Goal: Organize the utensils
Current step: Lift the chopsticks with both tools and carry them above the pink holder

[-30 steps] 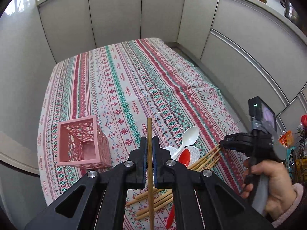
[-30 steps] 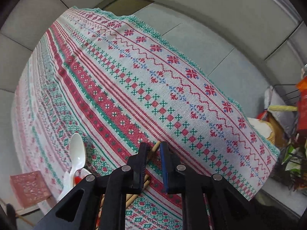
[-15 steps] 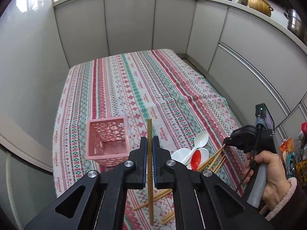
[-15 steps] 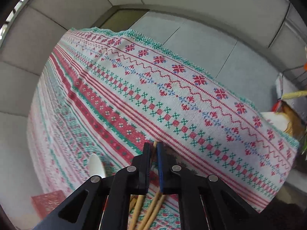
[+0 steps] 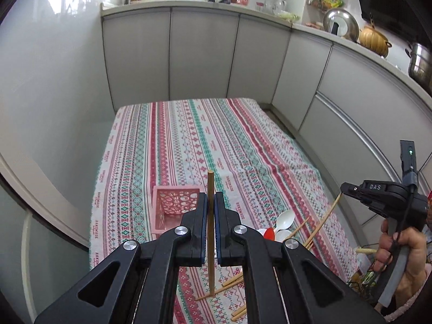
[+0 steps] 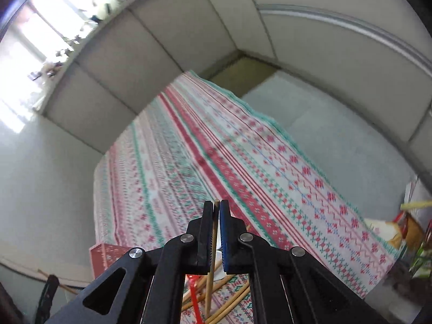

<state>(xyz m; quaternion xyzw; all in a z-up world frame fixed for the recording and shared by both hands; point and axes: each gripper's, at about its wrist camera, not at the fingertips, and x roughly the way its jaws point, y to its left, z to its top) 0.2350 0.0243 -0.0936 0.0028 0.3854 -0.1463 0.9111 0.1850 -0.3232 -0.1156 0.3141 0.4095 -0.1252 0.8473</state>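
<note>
My left gripper [image 5: 211, 201] is shut on a wooden chopstick [image 5: 210, 232] held upright above the table. The pink lattice basket [image 5: 172, 206] stands just behind and left of it. My right gripper [image 6: 216, 210] is shut on another wooden chopstick [image 6: 212, 267] and holds it above the pile; it also shows in the left wrist view [image 5: 344, 189], with its chopstick [image 5: 322, 222] hanging down. Several loose chopsticks [image 5: 232, 279] lie on the cloth with a white spoon [image 5: 284, 220] and a red spoon [image 5: 269, 234].
The table has a striped red, green and white cloth [image 5: 194, 140], with grey cabinet fronts [image 5: 202, 56] behind and to the right. The table's right edge [image 6: 272, 124] drops to the floor. Bags and clutter [image 6: 407, 229] sit beyond the near right corner.
Both grippers have risen well above the table. The right gripper closed on a chopstick from the pile and lifted it. The left still holds its chopstick.
</note>
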